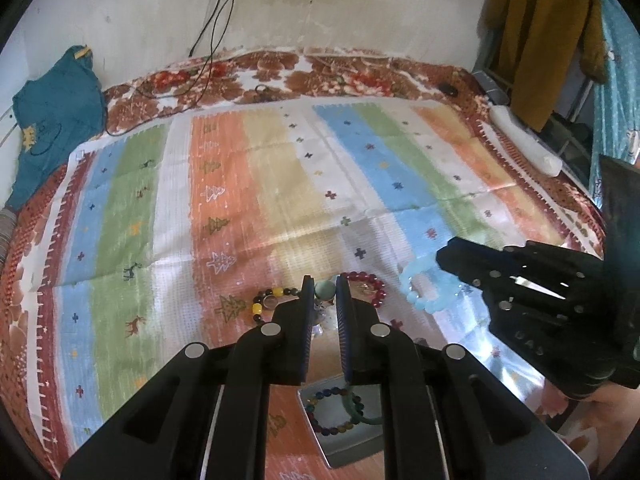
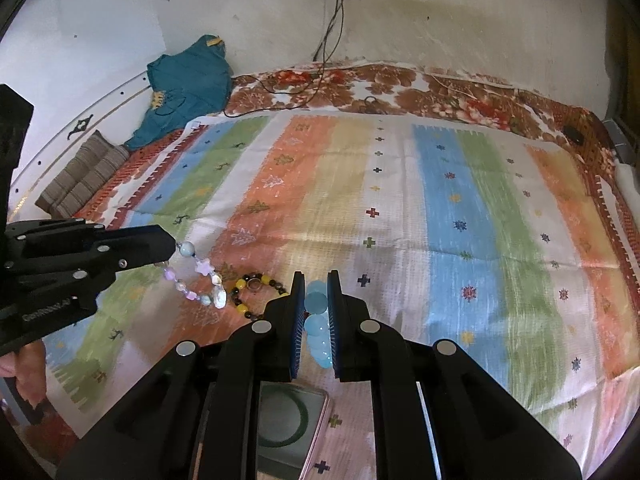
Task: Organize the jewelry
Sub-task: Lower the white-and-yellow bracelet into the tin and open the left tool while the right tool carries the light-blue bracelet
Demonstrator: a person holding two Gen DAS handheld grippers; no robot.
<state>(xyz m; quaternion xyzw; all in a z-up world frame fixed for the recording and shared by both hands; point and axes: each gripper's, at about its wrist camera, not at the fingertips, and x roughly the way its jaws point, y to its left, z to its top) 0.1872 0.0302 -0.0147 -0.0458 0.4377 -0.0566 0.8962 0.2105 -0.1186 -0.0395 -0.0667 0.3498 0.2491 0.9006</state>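
Gripping pale-blue bead bracelet (image 2: 316,322) — right claw (image 2: 316,280); left claw (image 1: 322,282) pinching pastel star-bead bracelet (image 2: 200,280).

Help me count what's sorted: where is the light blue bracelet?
The light blue bracelet hangs between the right gripper's fingers above the striped cloth, right of the red bracelet.
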